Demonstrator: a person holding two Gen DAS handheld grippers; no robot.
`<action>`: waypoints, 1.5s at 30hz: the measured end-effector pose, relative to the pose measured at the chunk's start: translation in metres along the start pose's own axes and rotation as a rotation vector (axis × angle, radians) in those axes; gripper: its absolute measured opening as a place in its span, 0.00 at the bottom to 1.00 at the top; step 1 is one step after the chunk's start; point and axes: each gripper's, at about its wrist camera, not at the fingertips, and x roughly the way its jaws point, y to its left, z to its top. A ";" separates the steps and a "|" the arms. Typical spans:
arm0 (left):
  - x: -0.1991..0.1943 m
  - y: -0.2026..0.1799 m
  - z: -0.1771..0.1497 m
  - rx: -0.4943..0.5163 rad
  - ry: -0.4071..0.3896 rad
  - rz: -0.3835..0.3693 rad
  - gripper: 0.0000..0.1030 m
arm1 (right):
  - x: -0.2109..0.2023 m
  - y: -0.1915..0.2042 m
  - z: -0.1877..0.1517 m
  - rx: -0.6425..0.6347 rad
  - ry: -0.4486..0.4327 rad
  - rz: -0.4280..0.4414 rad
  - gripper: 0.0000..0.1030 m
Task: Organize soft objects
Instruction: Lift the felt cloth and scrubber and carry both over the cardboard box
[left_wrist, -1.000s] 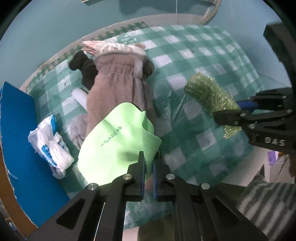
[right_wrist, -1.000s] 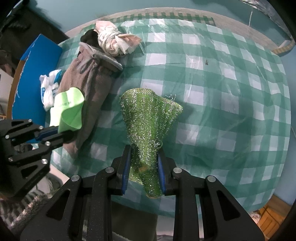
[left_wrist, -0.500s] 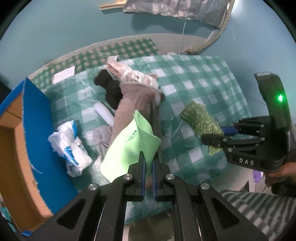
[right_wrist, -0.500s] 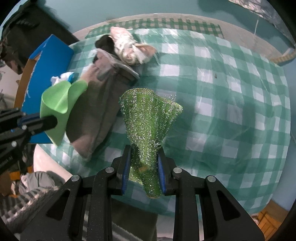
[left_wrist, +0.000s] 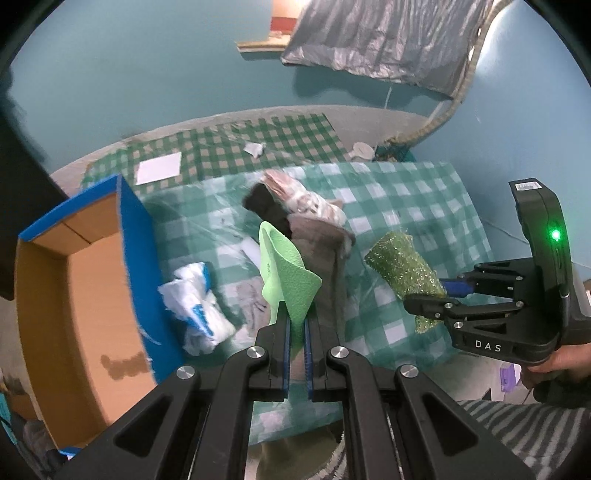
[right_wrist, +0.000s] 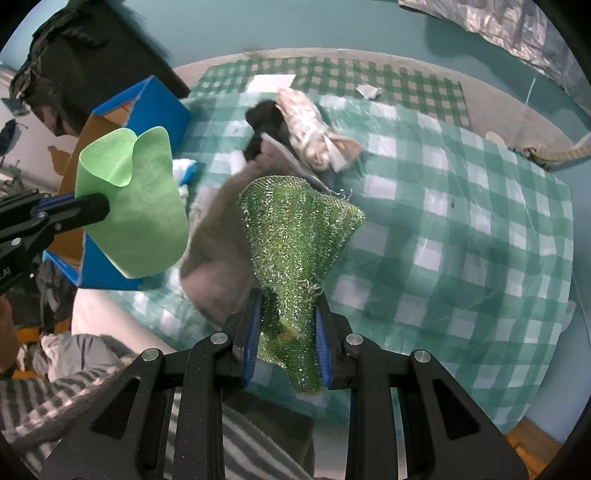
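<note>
Soft objects hang from both tools: the left gripper (left_wrist: 295, 332) pinches a light green cloth (left_wrist: 286, 273) at frame centre, the right gripper (right_wrist: 288, 332) clamps a glittery green scrubber (right_wrist: 295, 236); both hang above the checked tabletop (right_wrist: 461, 229), an open cardboard box (left_wrist: 74, 295) at left.

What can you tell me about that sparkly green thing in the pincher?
The sparkly green scrubbing cloth is a glittery mesh of shiny threads, soft and floppy. The right gripper is shut on its narrow bottom end, and it fans out wide toward its top edge. It hangs in the air above the checked tablecloth. Only the gripper's blue pads touch it.
</note>
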 end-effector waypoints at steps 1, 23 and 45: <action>-0.004 0.002 0.000 -0.004 -0.009 0.006 0.06 | -0.003 0.001 0.001 -0.004 -0.002 0.002 0.25; -0.057 0.079 -0.009 -0.163 -0.096 0.102 0.06 | -0.044 0.080 0.052 -0.143 -0.090 0.035 0.25; -0.082 0.156 -0.032 -0.300 -0.125 0.187 0.06 | -0.044 0.155 0.101 -0.280 -0.119 0.075 0.25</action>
